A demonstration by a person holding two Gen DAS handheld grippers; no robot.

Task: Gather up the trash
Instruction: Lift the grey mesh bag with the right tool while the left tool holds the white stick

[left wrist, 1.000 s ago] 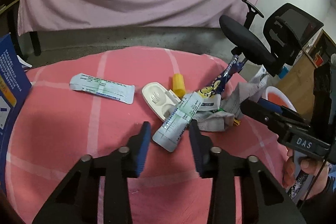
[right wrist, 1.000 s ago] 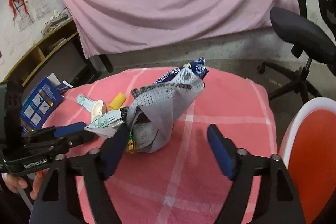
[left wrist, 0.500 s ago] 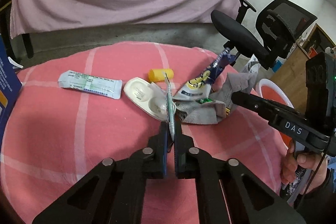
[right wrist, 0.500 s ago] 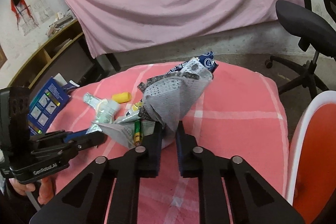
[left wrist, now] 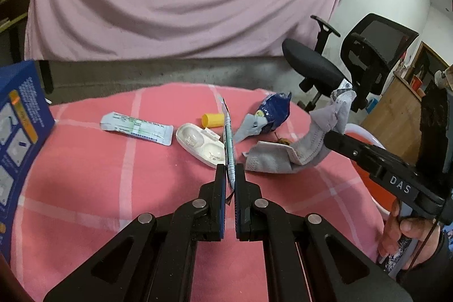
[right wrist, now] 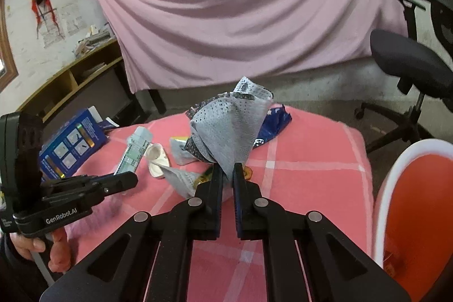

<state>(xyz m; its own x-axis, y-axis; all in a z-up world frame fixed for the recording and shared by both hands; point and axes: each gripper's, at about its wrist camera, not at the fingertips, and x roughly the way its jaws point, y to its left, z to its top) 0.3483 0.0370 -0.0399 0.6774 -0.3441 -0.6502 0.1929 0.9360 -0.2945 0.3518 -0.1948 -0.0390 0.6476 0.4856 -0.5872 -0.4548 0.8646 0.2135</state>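
A pink checked table [left wrist: 85,174] (pink sheet behind): the left gripper [left wrist: 230,174] pinches a flat white-green sachet [left wrist: 228,137]; the right gripper [right wrist: 225,174] clamps a crumpled grey perforated wrapper [right wrist: 226,132].

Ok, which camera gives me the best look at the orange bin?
The right wrist view: the orange bin fills its right edge, with white rim and open inside plain beside the pink table. The left wrist view shows only a sliver of bin, behind the right tool.
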